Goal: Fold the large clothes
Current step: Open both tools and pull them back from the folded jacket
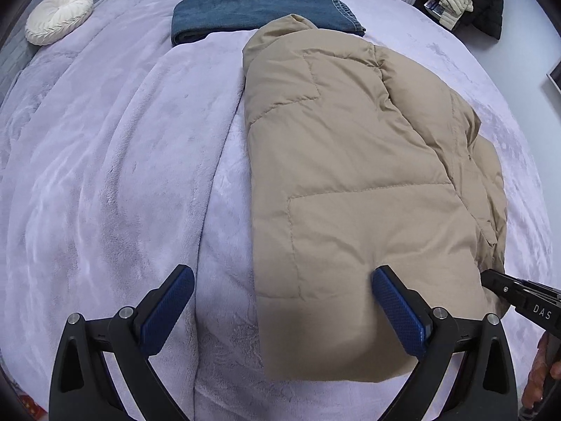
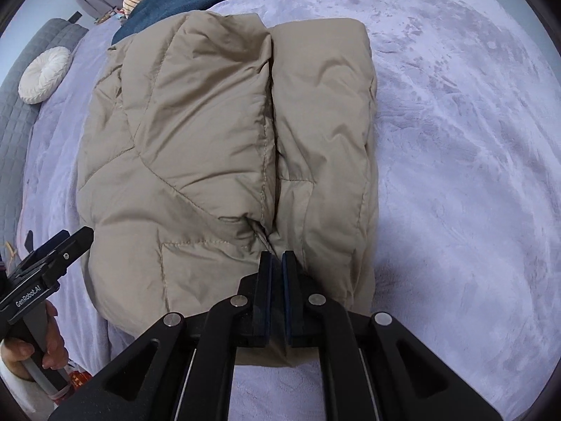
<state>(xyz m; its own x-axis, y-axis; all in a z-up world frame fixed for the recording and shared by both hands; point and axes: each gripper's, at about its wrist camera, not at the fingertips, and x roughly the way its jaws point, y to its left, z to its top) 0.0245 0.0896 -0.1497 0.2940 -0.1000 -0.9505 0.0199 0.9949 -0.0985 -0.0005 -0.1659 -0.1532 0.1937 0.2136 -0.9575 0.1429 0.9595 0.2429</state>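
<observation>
The beige jacket (image 1: 350, 182) lies folded on the bed (image 1: 105, 175). Left tongs (image 1: 280, 301) gape wide, holding nothing; right tongs (image 2: 277, 280) pinch its hem – "GenRobot.AI" (right view only), "DAS" in the left.

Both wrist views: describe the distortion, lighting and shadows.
Left wrist view: strong fisheye bulge, dark corner vignette, soft even light on the beige jacket. Right wrist view: same curvature, the shut right gripper casting a soft shadow on the purple blanket.

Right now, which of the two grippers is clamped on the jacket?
The right gripper: its fingers are pinched together on the tan jacket at its near hem. The left gripper is spread wide open, straddling the jacket's near left corner without gripping.
</observation>
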